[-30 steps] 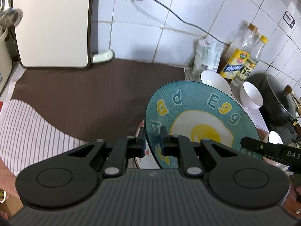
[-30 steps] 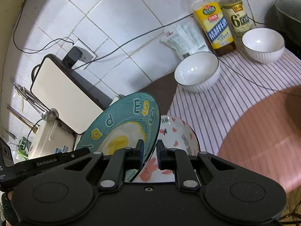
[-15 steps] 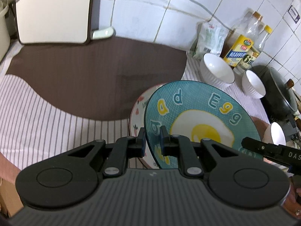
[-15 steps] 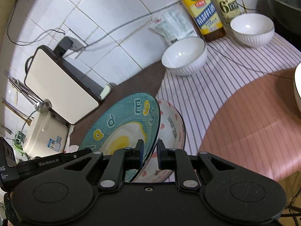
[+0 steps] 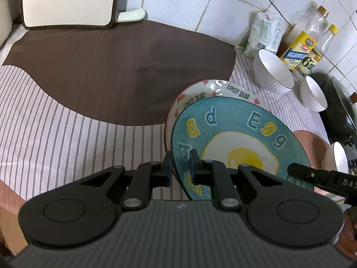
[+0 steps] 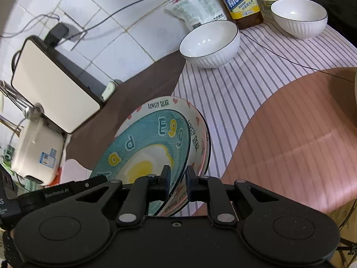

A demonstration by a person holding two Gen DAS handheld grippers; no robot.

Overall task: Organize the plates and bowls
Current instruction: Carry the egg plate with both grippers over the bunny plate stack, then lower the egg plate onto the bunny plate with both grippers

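A teal plate (image 5: 241,138) printed with a fried egg is held by both grippers at opposite edges. My left gripper (image 5: 180,167) is shut on its left rim, and my right gripper (image 6: 177,176) is shut on its right rim (image 6: 185,156). The teal plate (image 6: 145,156) hovers just over a white plate with pink hearts (image 5: 214,87), whose rim (image 6: 196,120) shows around it; contact between them cannot be told. Two white ribbed bowls (image 6: 209,42) (image 6: 299,16) stand on the striped cloth (image 5: 55,122) near the wall, and a third white bowl (image 5: 339,158) sits at the right edge.
Oil and vinegar bottles (image 5: 299,47) and a white bag (image 5: 263,33) stand against the tiled wall (image 5: 189,0). A dark wok (image 5: 341,107) is at the right. A white appliance (image 6: 51,82) and a rice cooker (image 6: 35,151) stand at the left. A brown mat (image 5: 111,67) covers the back.
Both grippers have lowered the teal plate toward the heart-patterned plate, which now shows closely around its far rim. Both grips are unchanged.
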